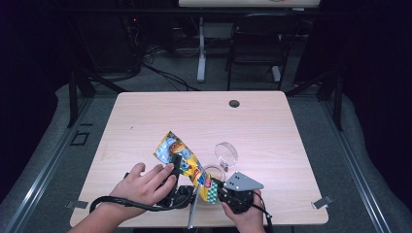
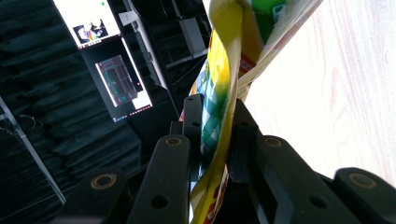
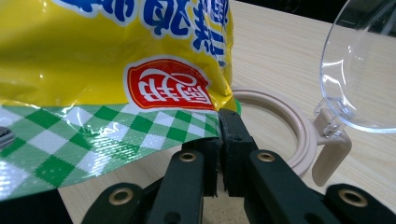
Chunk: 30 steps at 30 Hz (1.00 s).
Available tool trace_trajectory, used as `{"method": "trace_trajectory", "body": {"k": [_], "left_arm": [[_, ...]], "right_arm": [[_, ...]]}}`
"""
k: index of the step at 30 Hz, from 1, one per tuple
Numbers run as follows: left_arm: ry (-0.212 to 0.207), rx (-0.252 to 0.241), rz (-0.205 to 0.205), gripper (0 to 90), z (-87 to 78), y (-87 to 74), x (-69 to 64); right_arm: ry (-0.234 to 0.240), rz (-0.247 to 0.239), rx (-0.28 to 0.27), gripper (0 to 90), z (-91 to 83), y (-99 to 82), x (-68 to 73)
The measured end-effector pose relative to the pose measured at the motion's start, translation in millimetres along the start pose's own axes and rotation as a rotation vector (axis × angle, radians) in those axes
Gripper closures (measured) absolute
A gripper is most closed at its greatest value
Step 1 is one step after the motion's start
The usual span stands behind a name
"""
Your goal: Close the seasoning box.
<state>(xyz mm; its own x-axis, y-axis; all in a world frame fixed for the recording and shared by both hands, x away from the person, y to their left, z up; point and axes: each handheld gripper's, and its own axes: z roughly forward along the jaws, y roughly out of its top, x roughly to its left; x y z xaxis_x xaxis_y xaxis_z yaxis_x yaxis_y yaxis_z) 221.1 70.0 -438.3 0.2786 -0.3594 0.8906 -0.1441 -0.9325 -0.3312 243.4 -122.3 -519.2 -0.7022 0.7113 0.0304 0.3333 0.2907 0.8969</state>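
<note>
The left gripper (image 1: 176,161) has its jaws clamped on the upper part of the snack bag (image 1: 183,162), which hangs just above the worktop (image 1: 272,126). The right gripper (image 1: 217,187) pinches the bag's chequered bottom edge. It looks like tearing it open (both grips seem set); next they'd need to pull apart, beside the open-lidded jar (image 1: 226,154).

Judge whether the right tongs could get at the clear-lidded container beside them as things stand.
Probably not yet: the right tongs are shut on the snack bag's checked edge, which the left tongs grip too. The container sits close with open table between, so they must let go first.
</note>
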Motion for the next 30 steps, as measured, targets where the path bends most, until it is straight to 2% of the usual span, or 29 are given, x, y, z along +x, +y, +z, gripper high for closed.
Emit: {"method": "trace_trajectory", "body": {"k": [5, 6, 10, 18, 24, 30], "left_arm": [[0.012, -0.008, 0.013, 81.2, -0.5, 0.7, 1.3], [0.002, -0.003, 0.004, 81.2, -0.5, 0.5, 0.6], [0.01, -0.009, 0.002, 81.4, -0.2, 0.8, 0.7], [-0.009, -0.01, 0.002, 82.4, -0.9, 2.2, 2.1], [0.005, -0.015, 0.006, 82.7, -1.4, 3.2, 3.9], [-0.007, -0.017, 0.0, 83.1, -1.7, 2.2, 5.1]], "right_arm": [[0.004, -0.003, 0.003, 87.0, 0.1, 0.0, 0.2], [0.005, -0.002, 0.003, 87.1, 0.2, 0.0, 0.2], [0.003, -0.004, 0.003, 87.0, 0.3, -0.1, 0.0], [0.0, 0.001, 0.004, 87.1, 0.0, -0.3, -0.6], [0.003, 0.011, 0.001, 87.0, -0.6, -0.3, -2.0], [0.005, 0.009, -0.001, 87.0, -0.5, 0.2, -1.2]]}}
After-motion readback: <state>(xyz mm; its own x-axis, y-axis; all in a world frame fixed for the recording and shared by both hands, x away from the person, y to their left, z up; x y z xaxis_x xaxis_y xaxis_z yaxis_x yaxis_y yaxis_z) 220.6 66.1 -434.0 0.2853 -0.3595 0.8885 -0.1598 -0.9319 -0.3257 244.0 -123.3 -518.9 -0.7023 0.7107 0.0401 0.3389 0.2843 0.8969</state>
